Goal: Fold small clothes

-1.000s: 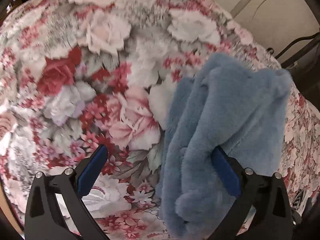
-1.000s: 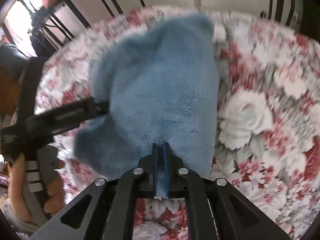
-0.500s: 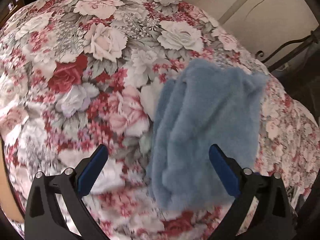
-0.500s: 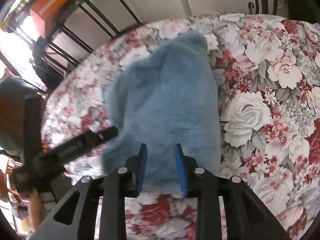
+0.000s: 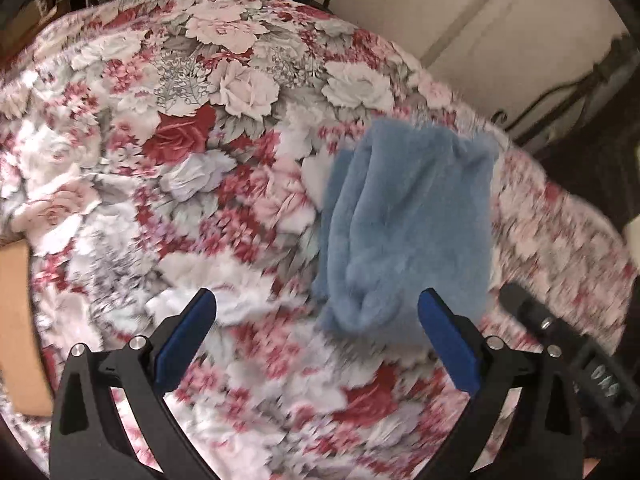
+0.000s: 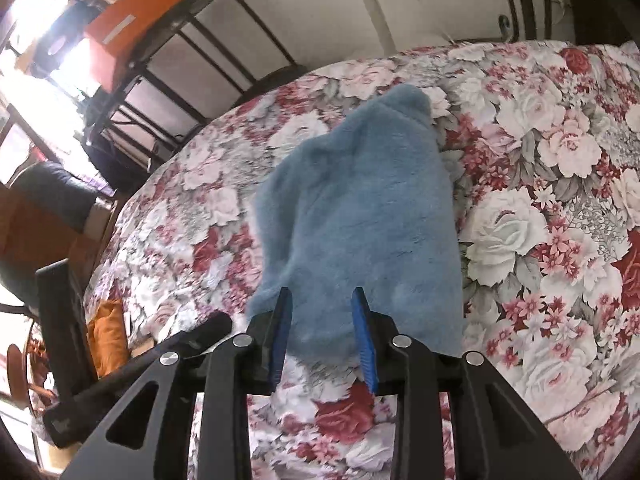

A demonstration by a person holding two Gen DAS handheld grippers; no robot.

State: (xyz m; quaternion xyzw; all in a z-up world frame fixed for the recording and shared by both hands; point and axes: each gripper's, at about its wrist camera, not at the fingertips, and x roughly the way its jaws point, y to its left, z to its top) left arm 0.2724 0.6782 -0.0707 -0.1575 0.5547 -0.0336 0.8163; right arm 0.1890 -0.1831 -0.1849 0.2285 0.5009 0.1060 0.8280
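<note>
Right wrist view: right gripper [image 6: 323, 334], clamped a second ago, now narrowly parted, has released blue fleece garment [image 6: 360, 216] near bedspread [image 6: 560, 184] edge; left gripper [image 5: 316, 340] wide, empty—fold laid.

Near half of floral cover [image 5: 248, 360] smeared by motion blur in left view. Garment [image 6: 360, 216] near edge hidden behind right gripper [image 6: 324, 320]. Other gripper [image 5: 560, 344] cut off at lower right. Orange box [image 6: 128, 40] partly washed out by window glare.
</note>
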